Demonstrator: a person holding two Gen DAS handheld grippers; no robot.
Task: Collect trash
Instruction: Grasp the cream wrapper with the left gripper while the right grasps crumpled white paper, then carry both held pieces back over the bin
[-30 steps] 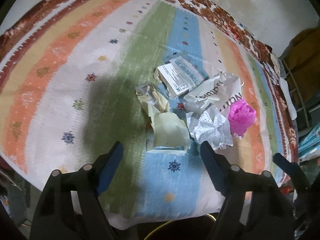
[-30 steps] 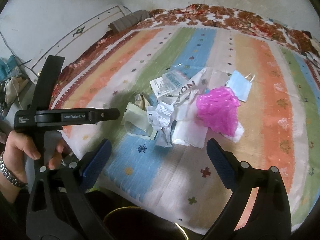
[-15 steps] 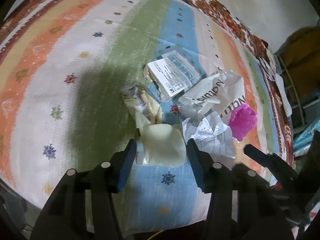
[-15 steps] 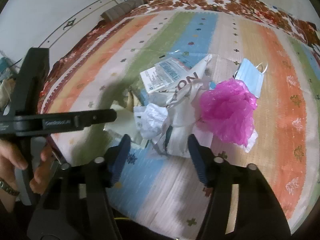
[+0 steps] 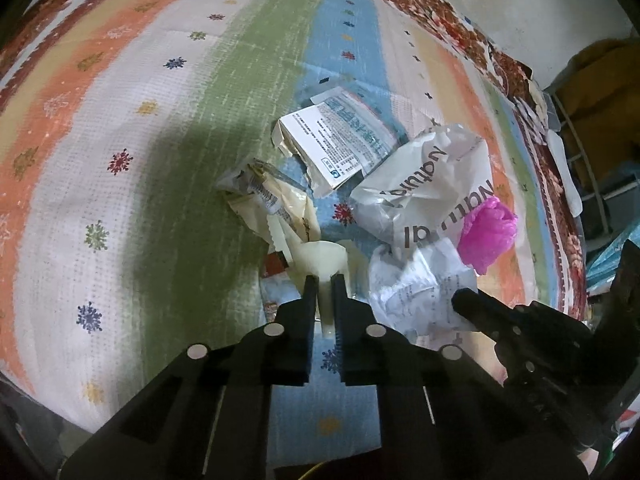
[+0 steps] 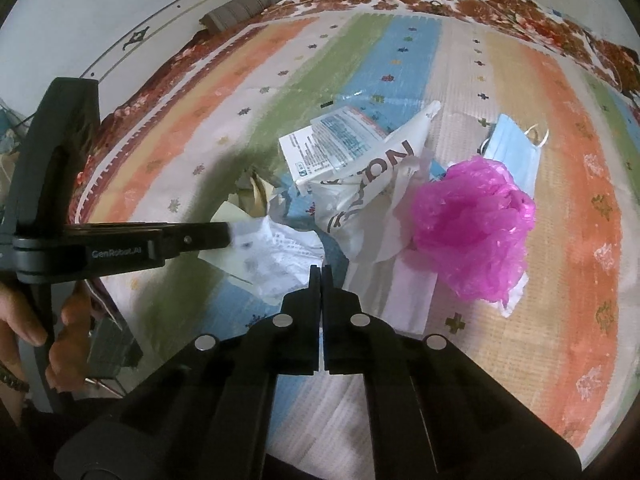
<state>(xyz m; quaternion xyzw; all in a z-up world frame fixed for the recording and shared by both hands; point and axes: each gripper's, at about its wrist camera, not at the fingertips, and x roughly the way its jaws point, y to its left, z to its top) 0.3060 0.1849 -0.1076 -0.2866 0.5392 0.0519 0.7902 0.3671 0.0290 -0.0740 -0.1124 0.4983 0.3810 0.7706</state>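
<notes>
Left wrist view: the left claw (image 5: 323, 280) is seen pinched on a pale cream wrapper (image 5: 320, 258) at the near edge of the trash pile on the striped bedspread (image 5: 120, 120). Right wrist view: the right claw (image 6: 321, 270) is pressed together; a crumpled white receipt (image 6: 280, 256) lies at its tips, though a grip cannot be confirmed. A pink plastic bag (image 6: 476, 232) lies to its right.

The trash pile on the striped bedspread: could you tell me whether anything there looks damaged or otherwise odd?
It is all crumpled litter. The printed packet is torn open, and a blue face mask lies half under the pink plastic bag. The left gripper pinches a pale yellow wrapper, bunching it upward.
</notes>
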